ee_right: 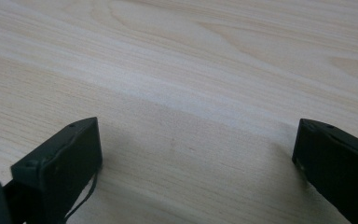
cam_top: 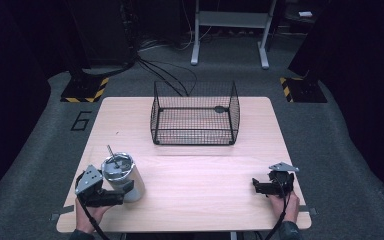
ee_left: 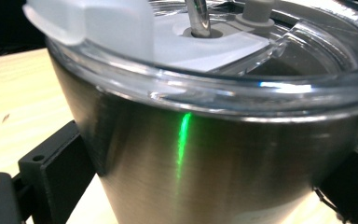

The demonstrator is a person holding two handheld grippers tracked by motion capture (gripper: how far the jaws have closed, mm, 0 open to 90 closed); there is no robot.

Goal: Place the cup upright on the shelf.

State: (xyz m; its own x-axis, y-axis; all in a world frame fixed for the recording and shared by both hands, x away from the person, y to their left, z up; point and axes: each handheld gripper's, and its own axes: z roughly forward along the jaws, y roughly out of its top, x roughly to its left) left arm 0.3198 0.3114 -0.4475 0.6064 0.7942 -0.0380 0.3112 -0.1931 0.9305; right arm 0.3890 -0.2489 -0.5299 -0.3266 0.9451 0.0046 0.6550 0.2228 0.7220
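Currently I am clamping the left gripper point(cam_top: 121, 190) on the steel tumbler point(cam_top: 122, 176) near the table's point(cam_top: 195, 165) front-left corner, right gripper point(cam_top: 256, 186) idling spread wide; the slick tapered wall is risking slippage, tipping the straw point(cam_top: 113, 154).

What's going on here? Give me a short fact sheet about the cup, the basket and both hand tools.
Cup: steel tumbler with clear lid and metal straw, upright near the table's front left
Left tool: jaws on either side of the tumbler, closed on it
Right tool: open, empty, resting low over the table's front right
Basket: black wire basket, far middle of the light wooden table
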